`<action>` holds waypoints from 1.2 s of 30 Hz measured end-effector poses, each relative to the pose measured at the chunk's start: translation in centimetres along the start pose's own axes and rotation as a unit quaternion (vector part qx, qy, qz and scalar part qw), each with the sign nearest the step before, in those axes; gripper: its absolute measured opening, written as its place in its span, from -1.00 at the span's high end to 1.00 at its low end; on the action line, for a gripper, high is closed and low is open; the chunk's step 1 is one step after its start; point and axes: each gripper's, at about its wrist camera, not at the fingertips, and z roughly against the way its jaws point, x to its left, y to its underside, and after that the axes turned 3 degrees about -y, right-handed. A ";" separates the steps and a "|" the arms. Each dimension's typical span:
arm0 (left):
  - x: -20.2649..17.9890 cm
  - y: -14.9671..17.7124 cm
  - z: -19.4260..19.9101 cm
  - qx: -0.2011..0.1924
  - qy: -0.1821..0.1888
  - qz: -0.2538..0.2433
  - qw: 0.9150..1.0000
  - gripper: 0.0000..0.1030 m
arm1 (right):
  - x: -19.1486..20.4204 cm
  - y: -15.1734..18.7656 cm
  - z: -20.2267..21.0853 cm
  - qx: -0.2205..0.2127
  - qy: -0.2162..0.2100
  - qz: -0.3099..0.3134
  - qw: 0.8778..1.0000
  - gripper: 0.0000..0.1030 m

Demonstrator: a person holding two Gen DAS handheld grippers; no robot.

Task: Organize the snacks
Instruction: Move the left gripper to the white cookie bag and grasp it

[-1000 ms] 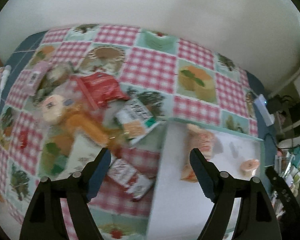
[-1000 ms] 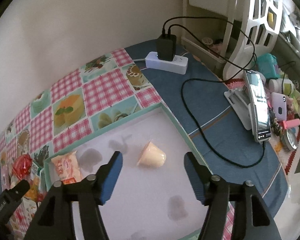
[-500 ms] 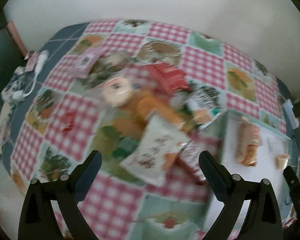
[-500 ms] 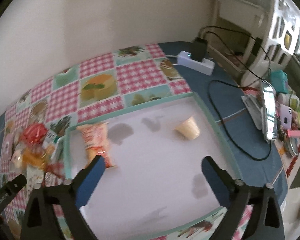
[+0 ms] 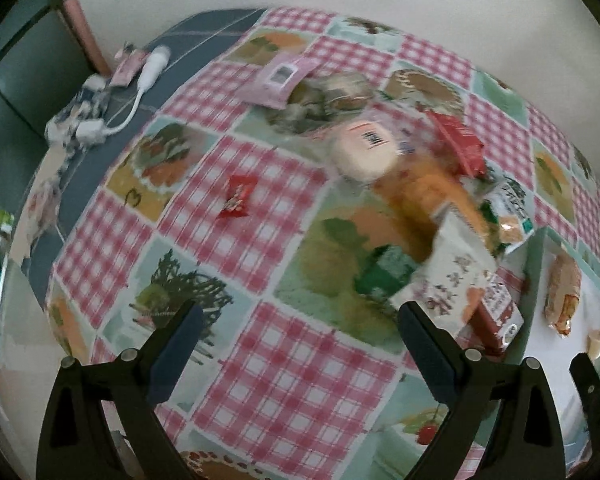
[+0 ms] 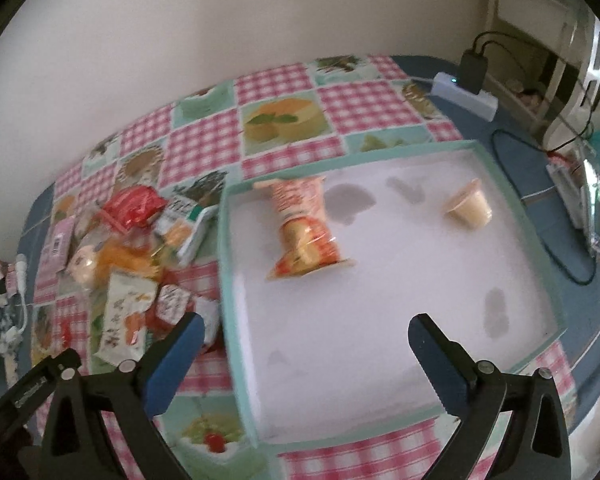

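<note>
Both grippers, left gripper (image 5: 296,338) and right gripper (image 6: 306,346), have just spread their jaws wide and hold nothing. Snack pile (image 6: 128,248) lies left of the tray (image 6: 512,196); next, fetch another packet.

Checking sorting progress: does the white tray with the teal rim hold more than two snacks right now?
No, the white tray with the teal rim holds only an orange snack packet and a small beige jelly cup.

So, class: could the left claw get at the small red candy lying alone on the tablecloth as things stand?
Probably yes: the left claw is open and empty, and the red candy lies apart from the snack pile, nothing covering it.
</note>
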 end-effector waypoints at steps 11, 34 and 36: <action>0.5 -0.7 -1.1 0.005 0.050 0.005 0.999 -0.90 | 3.1 1.5 -1.8 0.031 -0.018 0.009 0.999 -1.00; -9.9 -1.8 -2.8 -0.025 0.041 -0.181 0.982 -0.41 | 0.1 -1.7 -3.2 0.022 0.042 -0.020 0.999 -1.00; -10.0 -1.7 -3.0 -0.020 0.045 -0.183 0.982 -0.25 | 0.0 -1.7 -3.4 0.024 0.043 -0.022 0.999 -1.00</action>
